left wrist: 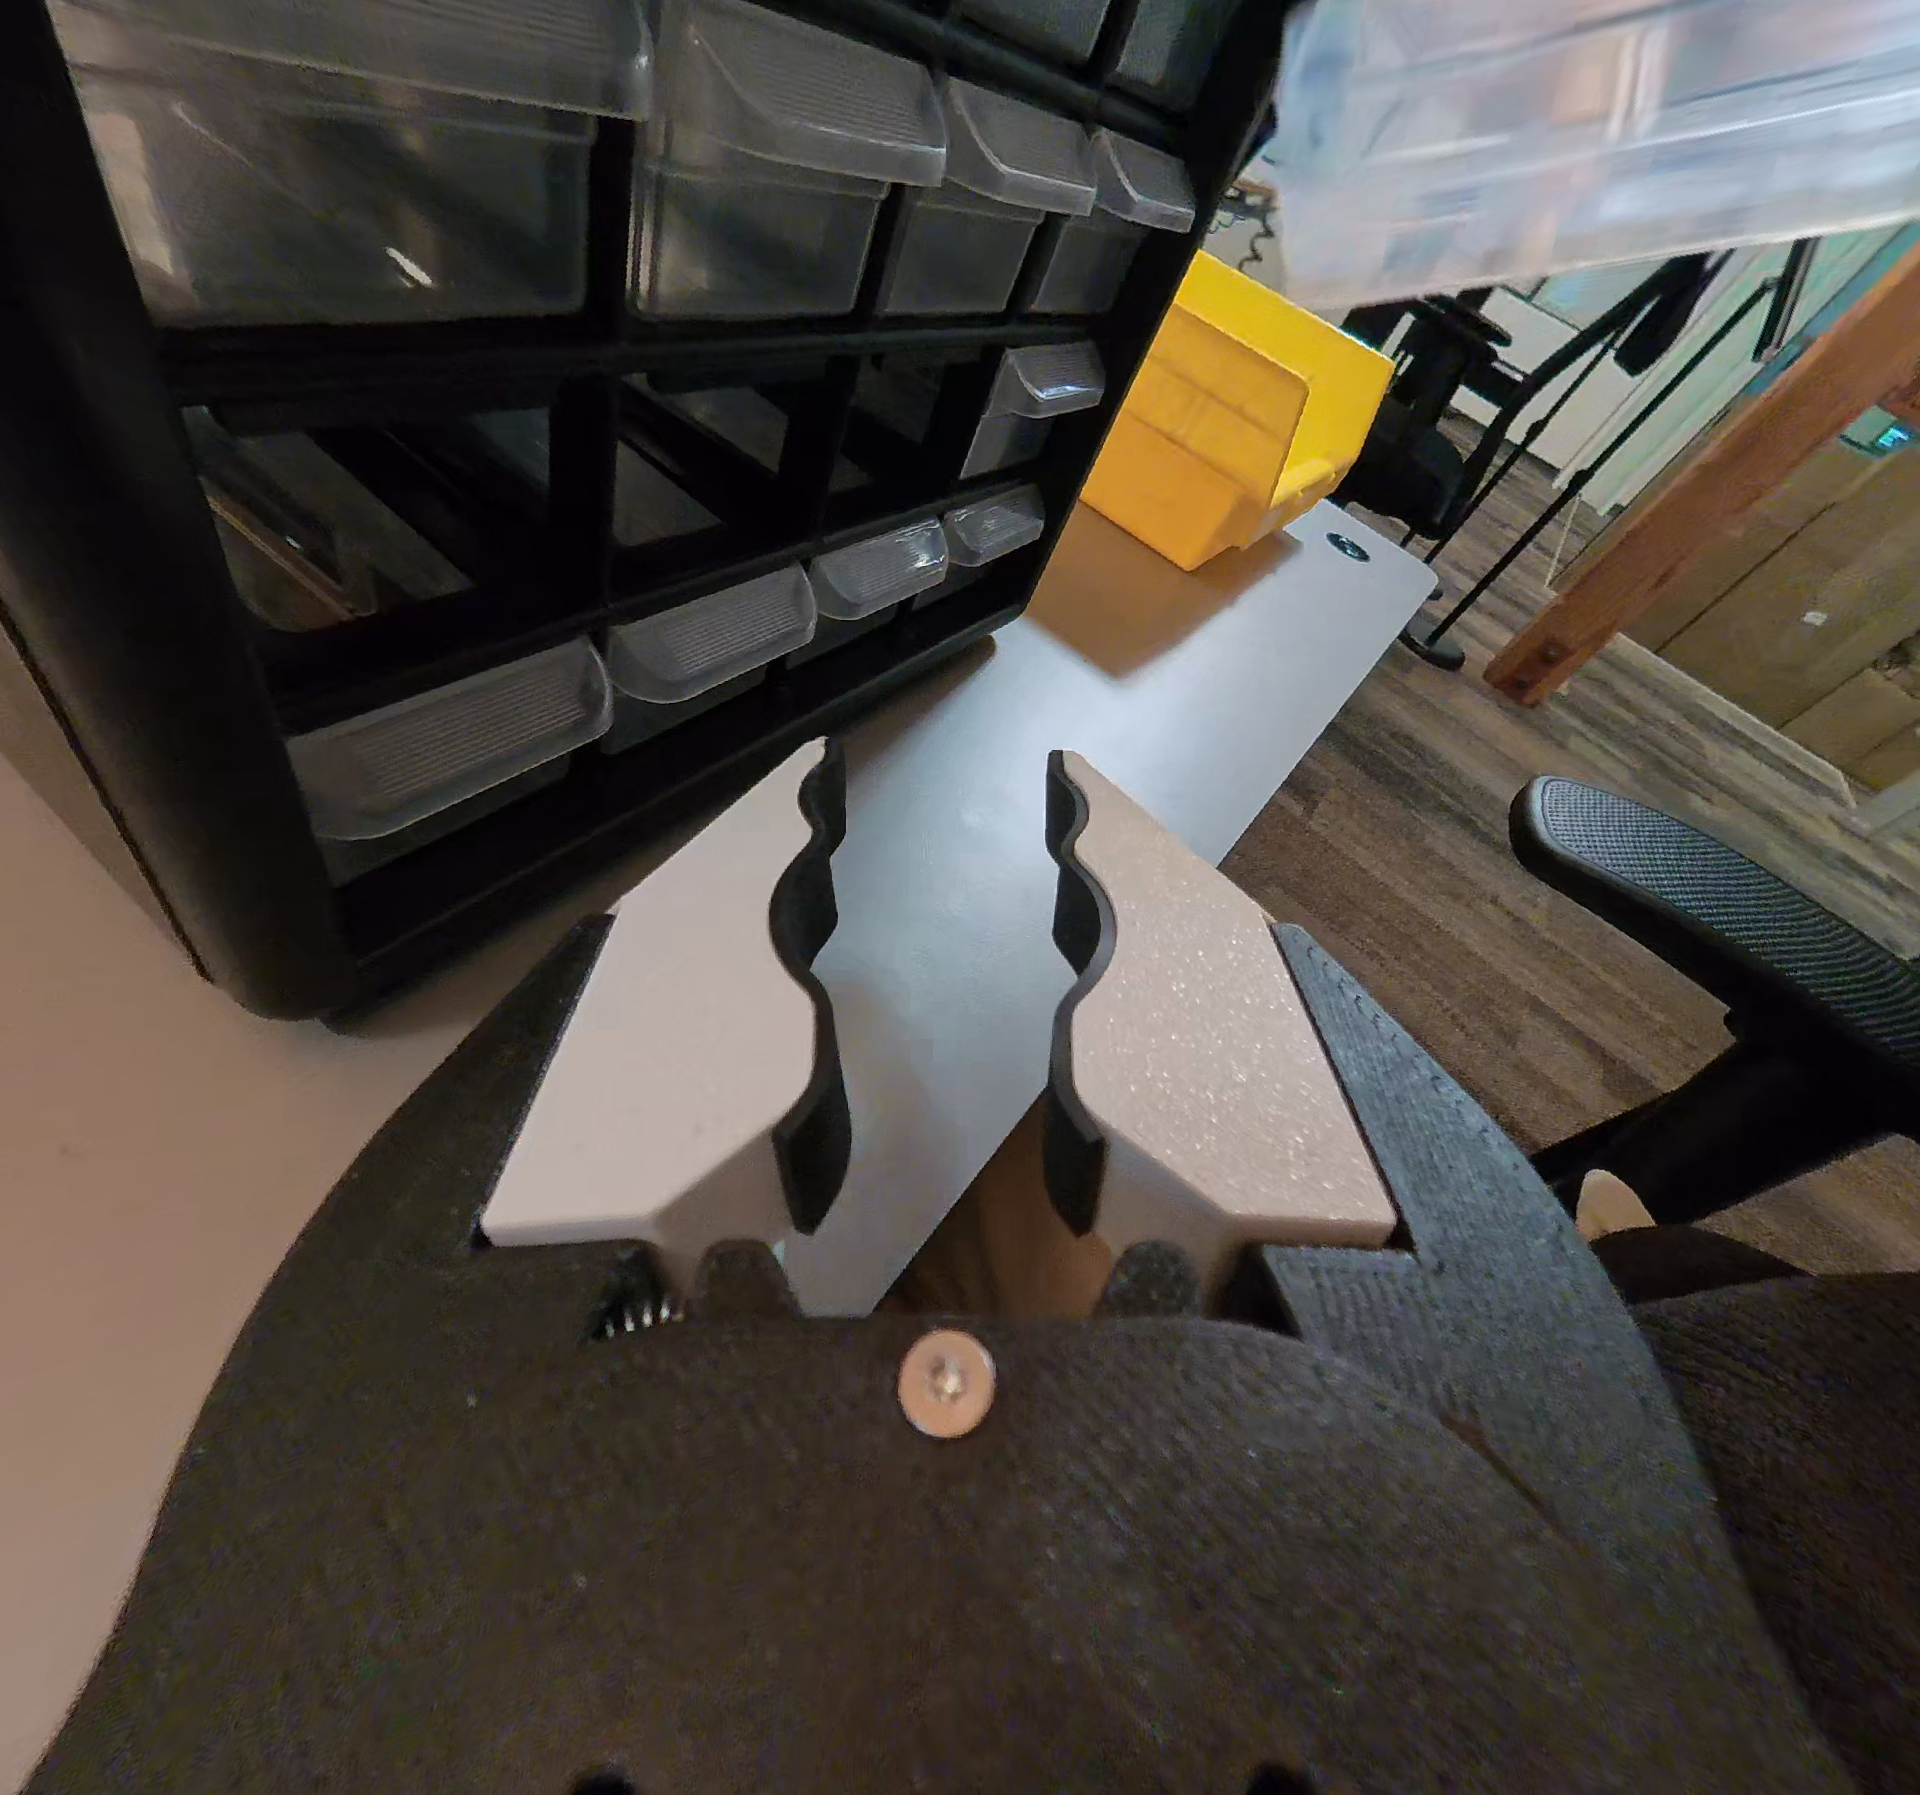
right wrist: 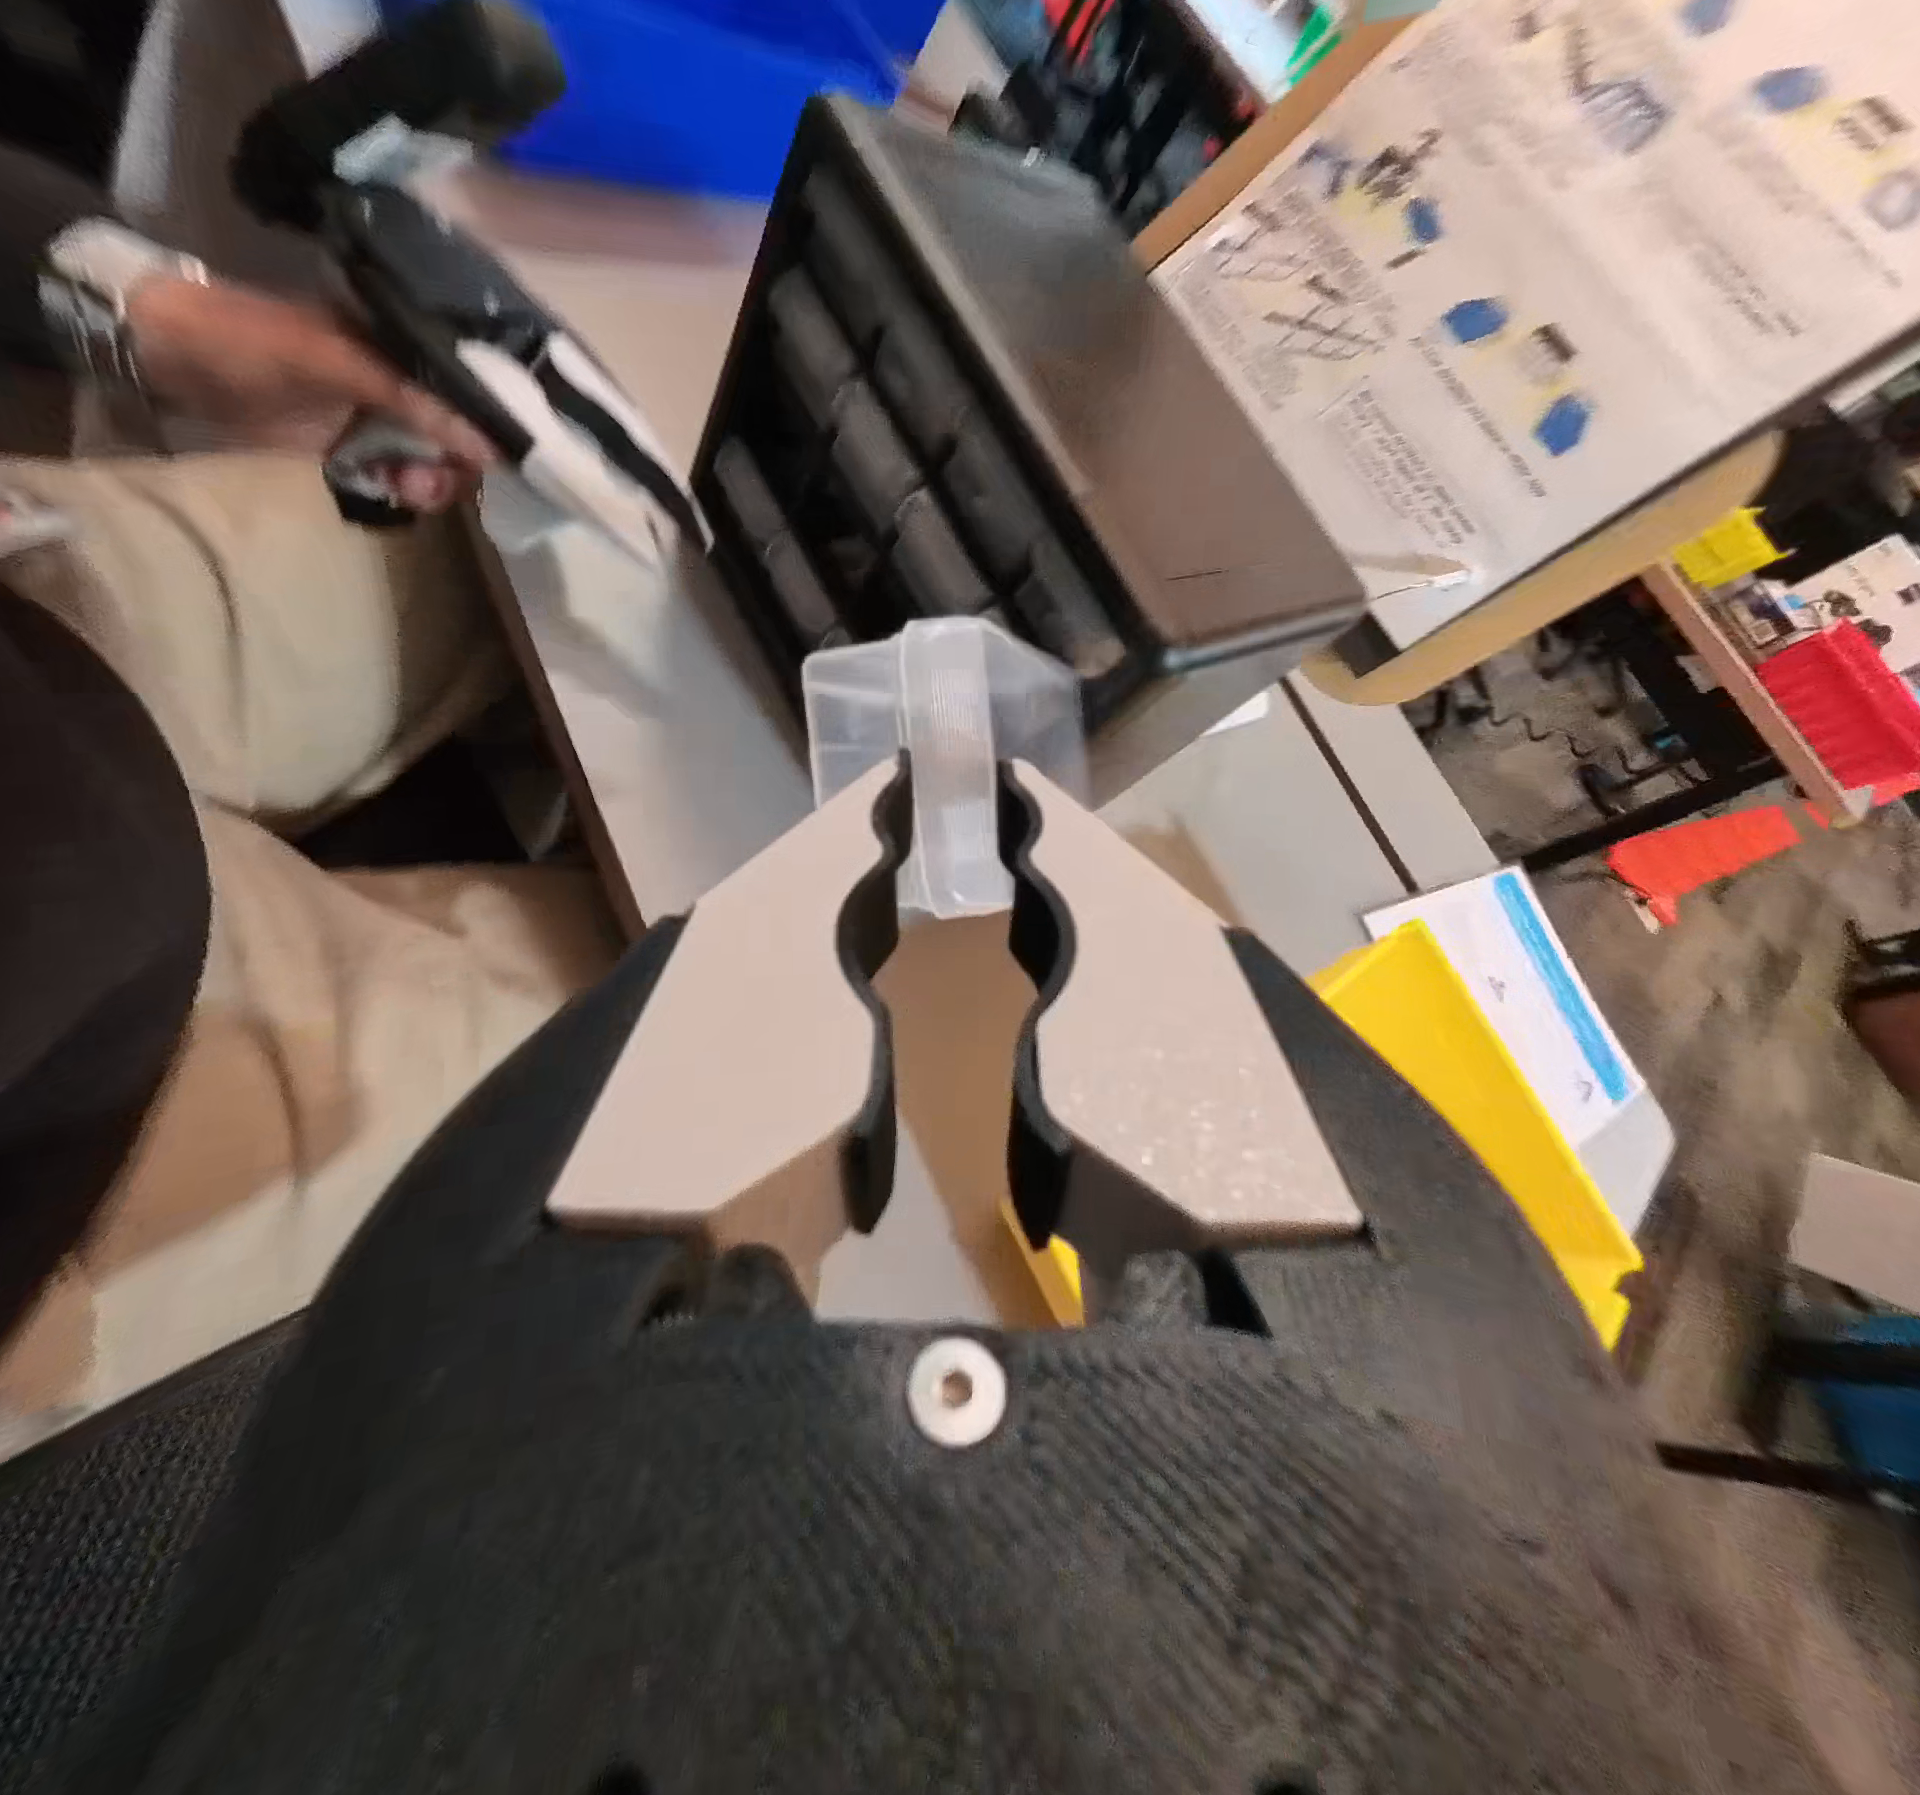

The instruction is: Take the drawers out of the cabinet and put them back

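Observation:
The black cabinet (left wrist: 135, 602) stands on the table with several clear drawers in it; three slots in its second row from the bottom (left wrist: 416, 498) are open and dark. My left gripper (left wrist: 940, 769) is open and empty, low in front of the cabinet's bottom row. My right gripper (right wrist: 954, 779) is shut on the handle lip of a clear drawer (right wrist: 940, 706) and holds it in the air, away from the cabinet (right wrist: 1039, 374). The same drawer shows blurred at the top right of the left wrist view (left wrist: 1600, 93).
A yellow bin (left wrist: 1226, 415) sits on the table right of the cabinet; it also shows in the right wrist view (right wrist: 1475, 1101). A black chair armrest (left wrist: 1714, 893) is at the right. A person's hand (right wrist: 260, 363) holds the left gripper. A poster board (right wrist: 1558, 239) leans behind.

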`<action>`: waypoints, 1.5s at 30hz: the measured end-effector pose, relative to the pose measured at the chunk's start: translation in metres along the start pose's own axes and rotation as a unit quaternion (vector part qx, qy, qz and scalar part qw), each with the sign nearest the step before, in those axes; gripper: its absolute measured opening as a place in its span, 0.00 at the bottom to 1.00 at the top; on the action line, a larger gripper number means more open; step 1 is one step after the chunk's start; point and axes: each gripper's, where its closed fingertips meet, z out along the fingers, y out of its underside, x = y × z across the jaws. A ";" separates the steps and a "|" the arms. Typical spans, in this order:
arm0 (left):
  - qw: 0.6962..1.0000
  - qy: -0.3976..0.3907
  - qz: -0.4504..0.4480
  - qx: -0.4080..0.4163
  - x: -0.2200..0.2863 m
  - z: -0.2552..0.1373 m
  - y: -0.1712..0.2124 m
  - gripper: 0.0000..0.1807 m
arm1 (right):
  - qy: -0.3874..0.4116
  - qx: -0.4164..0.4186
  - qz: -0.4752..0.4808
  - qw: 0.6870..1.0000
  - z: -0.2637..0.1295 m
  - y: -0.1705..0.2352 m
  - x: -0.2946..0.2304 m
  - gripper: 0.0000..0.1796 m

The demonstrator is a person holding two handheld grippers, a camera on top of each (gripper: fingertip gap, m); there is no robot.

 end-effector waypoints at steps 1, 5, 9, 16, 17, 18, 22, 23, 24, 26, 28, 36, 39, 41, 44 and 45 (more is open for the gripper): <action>1.000 0.000 0.001 -0.001 0.000 0.000 0.000 0.20 | 0.004 0.023 0.021 0.999 -0.010 0.000 0.009 0.08; 1.000 -0.001 0.002 0.000 0.000 0.000 0.000 0.20 | 0.055 0.075 0.075 0.993 -0.042 0.012 0.046 0.07; 1.000 -0.002 0.001 -0.002 -0.001 0.001 0.001 0.20 | 0.189 0.034 0.109 0.975 -0.066 0.051 0.098 0.07; 1.000 -0.010 0.013 0.004 0.001 0.001 -0.001 0.20 | 0.255 -0.158 0.122 0.946 -0.010 0.157 0.131 0.05; 1.000 -0.011 0.017 0.003 0.001 0.001 -0.001 0.20 | 0.261 -0.190 0.110 0.940 0.002 0.174 0.134 0.02; 1.000 -0.013 0.020 0.001 0.001 0.001 0.000 0.20 | 0.266 -0.226 0.092 0.932 0.013 0.191 0.137 0.01; 1.000 -0.018 0.024 0.001 -0.001 0.001 0.000 0.20 | 0.312 -0.223 0.073 0.921 0.040 0.197 0.157 0.01; 1.000 -0.019 0.023 0.002 -0.002 0.001 0.000 0.20 | 0.302 -0.220 0.090 0.923 0.044 0.194 0.158 0.01; 1.000 -0.019 0.022 0.001 -0.003 0.001 0.000 0.20 | 0.292 -0.217 0.102 0.926 0.047 0.192 0.157 0.01; 1.000 -0.018 0.016 0.002 -0.004 0.001 0.000 0.20 | 0.283 -0.217 0.115 0.927 0.050 0.190 0.155 0.01; 1.000 -0.014 0.008 0.003 -0.004 0.000 -0.001 0.20 | 0.269 -0.217 0.118 0.931 0.050 0.186 0.149 0.02; 1.000 -0.003 0.003 0.004 0.000 0.000 -0.001 0.20 | 0.266 -0.276 0.068 0.921 0.015 0.189 0.141 0.01; 1.000 -0.004 0.007 0.003 0.000 0.000 -0.001 0.20 | 0.304 -0.303 0.016 0.903 0.008 0.193 0.152 0.01; 1.000 -0.007 0.009 0.004 -0.001 0.000 -0.002 0.20 | 0.313 -0.317 -0.009 0.895 0.010 0.195 0.153 0.01; 1.000 -0.009 0.012 0.005 -0.001 -0.001 -0.002 0.20 | 0.343 -0.348 -0.074 0.869 0.009 0.198 0.161 0.01; 1.000 -0.010 0.013 0.005 -0.001 -0.001 -0.002 0.20 | 0.353 -0.355 -0.095 0.860 0.008 0.198 0.165 0.01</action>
